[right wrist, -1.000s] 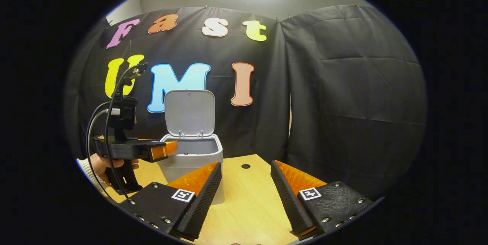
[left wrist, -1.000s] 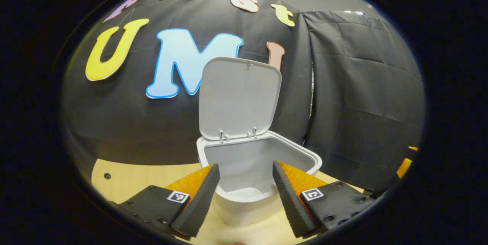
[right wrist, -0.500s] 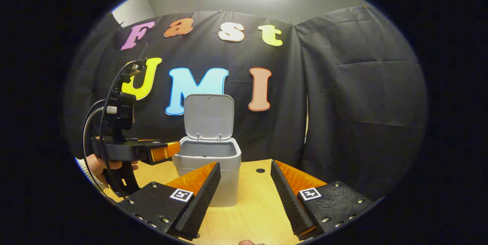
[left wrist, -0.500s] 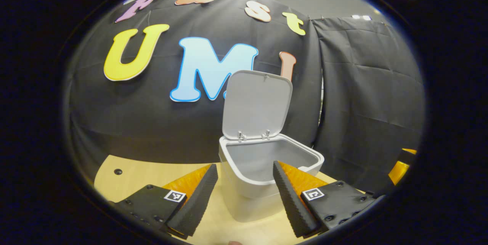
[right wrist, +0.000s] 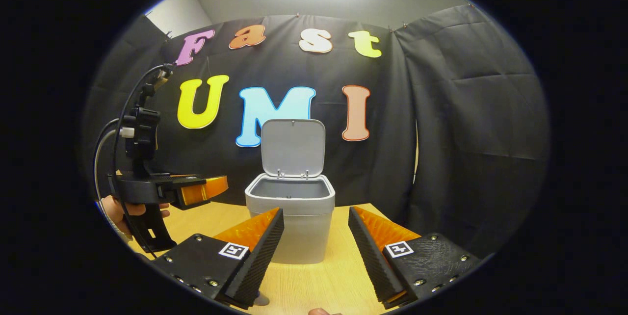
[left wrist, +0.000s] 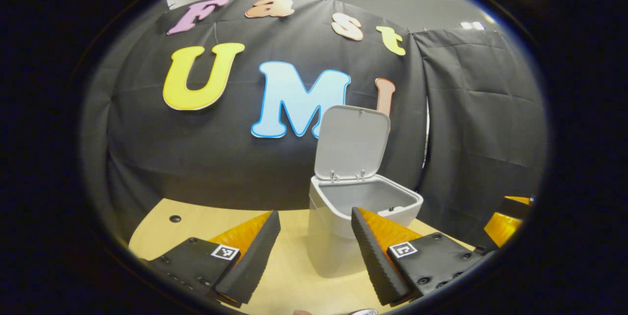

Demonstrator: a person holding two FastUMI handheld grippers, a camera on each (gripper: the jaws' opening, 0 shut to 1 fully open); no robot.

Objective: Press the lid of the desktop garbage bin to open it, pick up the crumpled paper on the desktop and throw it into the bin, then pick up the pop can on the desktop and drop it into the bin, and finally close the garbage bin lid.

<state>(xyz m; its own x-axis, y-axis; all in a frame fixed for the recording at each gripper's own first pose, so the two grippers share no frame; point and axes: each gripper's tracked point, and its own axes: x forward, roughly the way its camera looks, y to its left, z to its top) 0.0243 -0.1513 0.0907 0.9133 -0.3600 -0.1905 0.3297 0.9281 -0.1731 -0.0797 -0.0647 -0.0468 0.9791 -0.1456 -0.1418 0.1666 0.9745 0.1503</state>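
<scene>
Left gripper view puts my left gripper (left wrist: pixel 314 251) low over the pale wooden tabletop (left wrist: pixel 196 229), its jaws spread wide with nothing between them. Just beyond them stands the small light-grey plastic desktop garbage bin (left wrist: pixel 338 244), a little to the right of centre; the right-hand finger overlaps its near wall. Its rounded square lid (left wrist: pixel 352 143) is swung up on two small hinges at the back edge and stands nearly upright against the black cloth wall (left wrist: pixel 196 158). I can see a little way into the bin's open mouth, but I cannot tell what lies at the bottom. At the very bottom edge of this view a sliver of a shiny metal rim (left wrist: pixel 365 312) shows; it is too cut off for me to say what it is. A small dark hole (left wrist: pixel 174 218) sits in the tabletop far to the left.

Right gripper view has my right gripper (right wrist: pixel 316 249) also low over the tabletop, jaws wide and holding nothing, with the bin straight ahead between them and the lid raised. To the left, a hand (right wrist: pixel 122 209) holds the left gripper level in the air, its tips pointing toward the bin but well apart from it, with a black cable (right wrist: pixel 105 143) looping up from its top.
</scene>
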